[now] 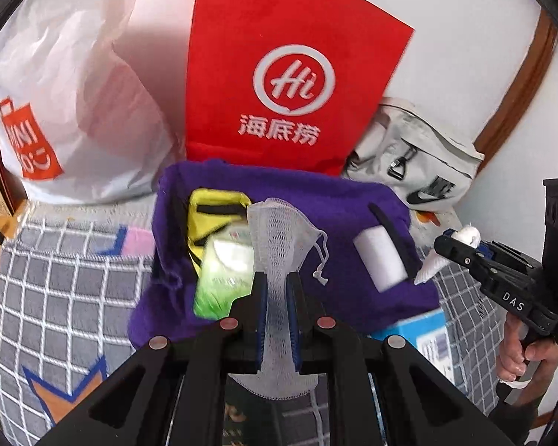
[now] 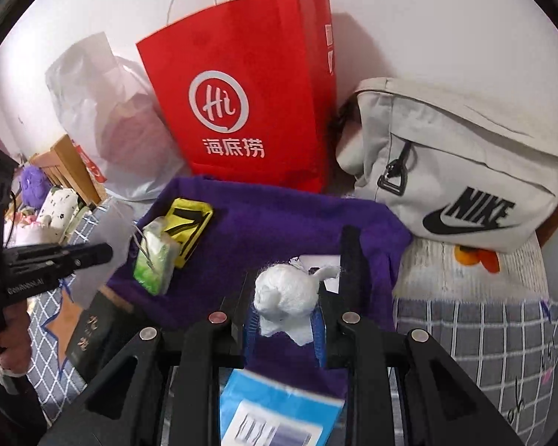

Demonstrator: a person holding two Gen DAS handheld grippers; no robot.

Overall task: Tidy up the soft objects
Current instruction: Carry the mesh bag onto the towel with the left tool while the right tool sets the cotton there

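Left gripper: we see the left gripper (image 1: 277,290) clenched on a white mesh pouch (image 1: 279,234), its pads pinching the netting flat.
Pouch axis: the pouch runs long along the fingers, its far end and drawstring standing free over the purple cloth (image 1: 334,200).
Right gripper: the right gripper (image 2: 284,316) is grasping a white wad (image 2: 284,291) of soft wrap, which bulges above the pads.
Where the cloth lies: we find the purple cloth spread on the checked cover (image 1: 63,278), straight ahead of and below both grippers, and neither held thing touches it.
On the cloth: a green tissue pack (image 2: 154,264) and a yellow pouch (image 2: 188,228) lie to the far left; a white roll (image 1: 379,258) lies to the right.
Behind: a red bag (image 2: 249,89) stands at the far edge of the cloth, a grey Nike bag (image 2: 461,171) to its right, a white plastic bag (image 1: 67,85) to its left.
The relation that counts: we judge the left gripper nearer the tissue pack side and the right nearer the roll side, so each would lower its load on its own half of the cloth.
Risk: the drawstring could snag on a finger at release.
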